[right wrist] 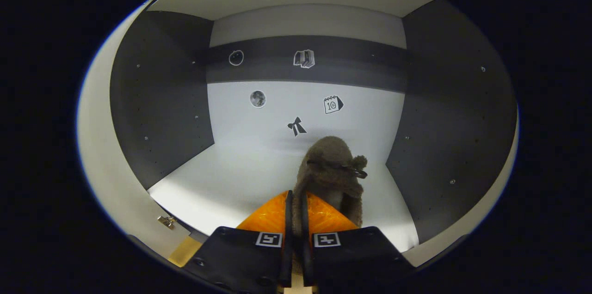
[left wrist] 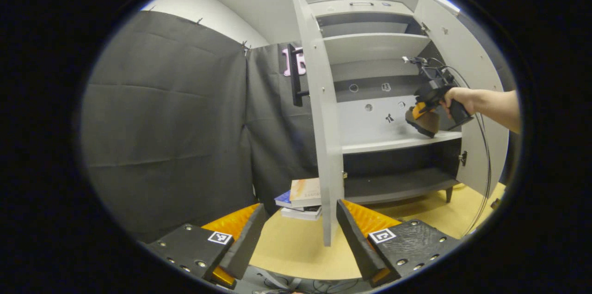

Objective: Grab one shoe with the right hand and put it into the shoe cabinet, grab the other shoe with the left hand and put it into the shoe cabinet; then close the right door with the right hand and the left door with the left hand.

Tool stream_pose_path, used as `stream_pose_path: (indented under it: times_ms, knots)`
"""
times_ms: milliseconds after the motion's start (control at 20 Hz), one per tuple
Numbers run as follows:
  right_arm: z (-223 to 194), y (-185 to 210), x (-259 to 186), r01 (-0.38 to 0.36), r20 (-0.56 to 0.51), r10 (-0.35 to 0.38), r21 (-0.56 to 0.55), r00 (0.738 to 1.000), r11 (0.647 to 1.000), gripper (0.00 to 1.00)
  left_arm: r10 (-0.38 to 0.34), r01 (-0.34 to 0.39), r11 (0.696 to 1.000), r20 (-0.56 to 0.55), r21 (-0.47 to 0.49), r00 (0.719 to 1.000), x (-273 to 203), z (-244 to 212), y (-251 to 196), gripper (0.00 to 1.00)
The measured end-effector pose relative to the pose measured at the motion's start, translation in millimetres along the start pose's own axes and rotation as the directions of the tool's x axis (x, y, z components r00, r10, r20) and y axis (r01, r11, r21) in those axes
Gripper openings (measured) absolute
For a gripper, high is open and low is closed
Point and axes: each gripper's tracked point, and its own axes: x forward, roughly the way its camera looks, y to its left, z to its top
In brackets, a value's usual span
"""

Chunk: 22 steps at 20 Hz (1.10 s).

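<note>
A brown fuzzy shoe (right wrist: 334,164) hangs toe-forward just above the white middle shelf (right wrist: 240,174) of the shoe cabinet, and my right gripper (right wrist: 296,201) is shut on its heel edge. In the left gripper view a hand holds that right gripper (left wrist: 420,113) inside the open cabinet (left wrist: 379,49), with the shoe (left wrist: 426,125) tilted over the shelf's front right. My left gripper (left wrist: 300,238) is low and open, with nothing between its fingers. It faces the edge of the open left door (left wrist: 320,123).
The right door (left wrist: 465,76) stands wide open behind the arm, and a cable hangs down from the right gripper. A small stack of books (left wrist: 303,198) lies on the yellow floor (left wrist: 286,248) beside the left door. Black cloth walls close the left side.
</note>
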Motion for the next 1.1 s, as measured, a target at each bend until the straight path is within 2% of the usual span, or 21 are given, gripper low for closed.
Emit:
stream_pose_path:
  times_ms: [50,100,150,250,300,350,400,450,600,650,700,850,900,950,1100]
  knots:
    - [3.8,0.2,-3.1,0.006,0.027,-0.006,-0.01,1.0,1.0,0.08,-0.013,0.013,1.0,-0.006,-0.001,1.0,0.9,-1.5,-3.9,0.99]
    - [5.5,2.8,-6.0,-0.003,0.049,0.004,-0.021,0.999,1.0,0.25,-0.035,0.035,0.999,-0.012,-0.003,0.999,0.9,-2.3,-9.5,0.99]
    - [4.2,3.4,-13.2,-0.001,0.067,0.003,-0.035,0.998,0.999,0.33,-0.054,0.054,0.999,-0.014,-0.005,0.998,2.7,-2.9,-16.2,0.99]
    - [3.6,-2.9,-27.0,0.025,0.125,-0.019,-0.05,0.992,0.998,0.72,-0.095,0.095,0.995,-0.016,-0.006,0.995,4.9,-3.4,-29.8,0.99]
    - [3.5,-7.1,-34.7,0.042,0.162,-0.034,-0.045,0.986,0.998,0.99,-0.118,0.118,0.993,-0.02,-0.005,0.993,6.2,-4.5,-37.5,0.99]
    - [3.5,-10.0,-50.3,0.051,0.205,-0.045,-0.027,0.978,0.998,1.0,-0.14,0.14,0.99,-0.024,-0.004,0.99,7.8,-4.7,-45.2,0.91]
    - [3.1,-11.2,-62.7,0.049,0.24,-0.045,-0.012,0.97,0.999,0.98,-0.164,0.164,0.987,-0.027,-0.002,0.986,9.0,-5.2,-53.5,0.91]
    - [-0.5,-11.0,-76.7,0.039,0.265,-0.038,0.003,0.963,0.999,0.98,-0.187,0.187,0.982,-0.029,-0.001,0.982,10.8,-4.7,-62.1,0.99]
    - [-17.4,-8.7,-116.7,-0.005,0.304,0.003,0.005,0.953,1.0,0.98,-0.257,0.257,0.966,-0.039,-0.005,0.966,19.3,-7.5,-89.4,0.99]
    - [-23.0,-11.6,-128.5,-0.001,0.315,0.001,0.0,0.949,1.0,0.98,-0.279,0.279,0.96,-0.044,-0.006,0.959,23.6,-9.8,-98.7,0.91]
    - [-28.1,-12.7,-142.3,-0.003,0.329,0.005,-0.006,0.944,1.0,0.98,-0.298,0.298,0.955,-0.052,-0.005,0.953,26.4,-13.4,-107.3,0.99]
    - [-42.0,-13.0,-179.9,-0.019,0.368,0.012,0.016,0.93,1.0,0.98,-0.349,0.35,0.937,-0.086,-0.005,0.933,38.7,-27.7,-131.3,0.99]
    - [-46.8,-12.7,-191.1,-0.027,0.374,0.017,0.022,0.927,0.999,0.98,-0.359,0.36,0.933,-0.102,-0.008,0.928,44.5,-34.7,-137.4,0.91]
    - [-51.8,-12.9,-201.9,-0.03,0.376,0.02,0.02,0.926,0.999,0.98,-0.37,0.372,0.928,-0.124,-0.015,0.921,48.6,-43.6,-143.8,0.91]
    - [-58.4,-21.8,-234.2,0.017,0.415,-0.009,-0.017,0.91,1.0,0.98,-0.408,0.406,0.912,-0.196,-0.054,0.892,59.7,-72.7,-163.8,0.91]
